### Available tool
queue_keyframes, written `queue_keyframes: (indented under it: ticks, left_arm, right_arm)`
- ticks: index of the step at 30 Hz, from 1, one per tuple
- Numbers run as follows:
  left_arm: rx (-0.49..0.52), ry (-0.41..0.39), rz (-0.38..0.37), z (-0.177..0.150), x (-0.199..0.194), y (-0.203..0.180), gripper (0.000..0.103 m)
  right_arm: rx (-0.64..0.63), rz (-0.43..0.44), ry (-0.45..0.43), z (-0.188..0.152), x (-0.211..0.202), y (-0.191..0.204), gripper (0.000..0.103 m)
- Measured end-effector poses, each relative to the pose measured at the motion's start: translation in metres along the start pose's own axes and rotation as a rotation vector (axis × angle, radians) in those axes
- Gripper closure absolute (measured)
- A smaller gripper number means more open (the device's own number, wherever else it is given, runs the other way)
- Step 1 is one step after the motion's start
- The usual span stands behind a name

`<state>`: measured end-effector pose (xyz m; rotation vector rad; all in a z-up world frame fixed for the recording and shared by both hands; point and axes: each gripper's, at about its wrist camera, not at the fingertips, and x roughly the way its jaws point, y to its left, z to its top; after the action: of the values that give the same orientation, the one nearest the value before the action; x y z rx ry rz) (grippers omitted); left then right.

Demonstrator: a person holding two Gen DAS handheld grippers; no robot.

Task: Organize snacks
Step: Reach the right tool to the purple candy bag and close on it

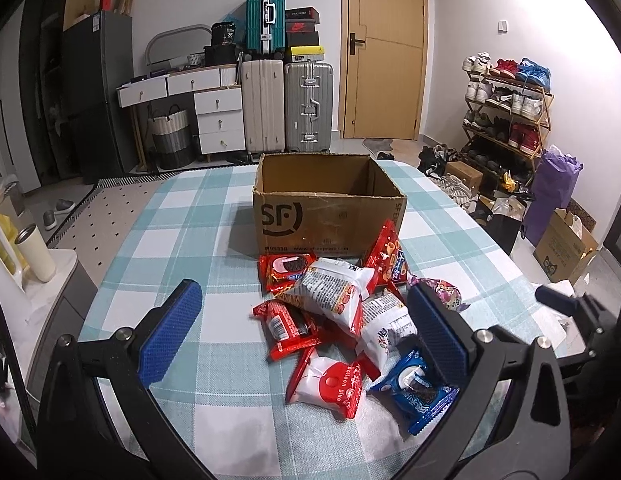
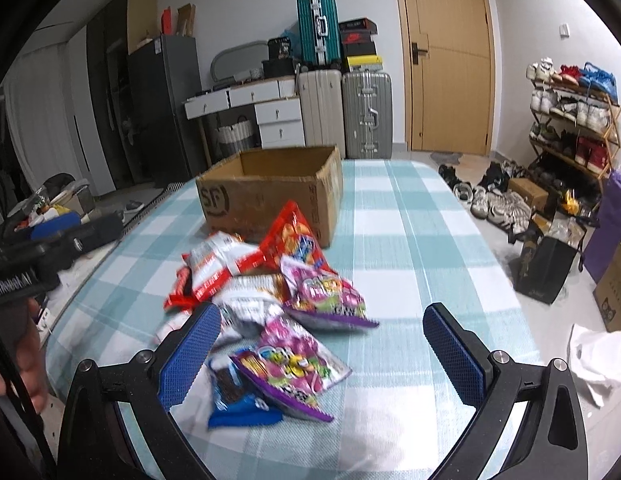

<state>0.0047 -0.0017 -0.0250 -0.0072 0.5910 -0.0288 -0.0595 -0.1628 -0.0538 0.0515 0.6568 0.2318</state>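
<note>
An open cardboard box [image 1: 326, 216] [image 2: 270, 196] stands on the checked tablecloth, with nothing visible inside it. In front of it lies a pile of snack packets: red cookie packs [image 1: 284, 270], white packs [image 1: 334, 292], a white and red pack [image 1: 328, 386], a blue cookie pack [image 1: 416, 394] [image 2: 238, 400], a red pouch [image 2: 296, 240] and pink-purple candy bags [image 2: 326, 296] [image 2: 294, 368]. My left gripper [image 1: 306, 324] hangs open above the pile. My right gripper [image 2: 322, 344] is open too, the near candy bag between its fingers untouched.
The tablecloth [image 2: 410, 248] has free room right of the pile. A hand [image 2: 26, 356] holds the other gripper at the left edge. A side cabinet with a cream tumbler [image 1: 36, 254] sits left of the table. Suitcases [image 1: 286, 104], a door and a shoe rack [image 1: 506, 112] stand beyond.
</note>
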Motion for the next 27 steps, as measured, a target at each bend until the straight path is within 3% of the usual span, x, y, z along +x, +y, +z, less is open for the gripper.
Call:
queue_keyframes:
  ticks: [27]
  left_arm:
    - [-0.038, 0.085, -0.007, -0.014, 0.036, 0.014, 0.001]
  right_arm:
    - [0.113, 0.163, 0.156, -0.026, 0.072, -0.010, 0.000]
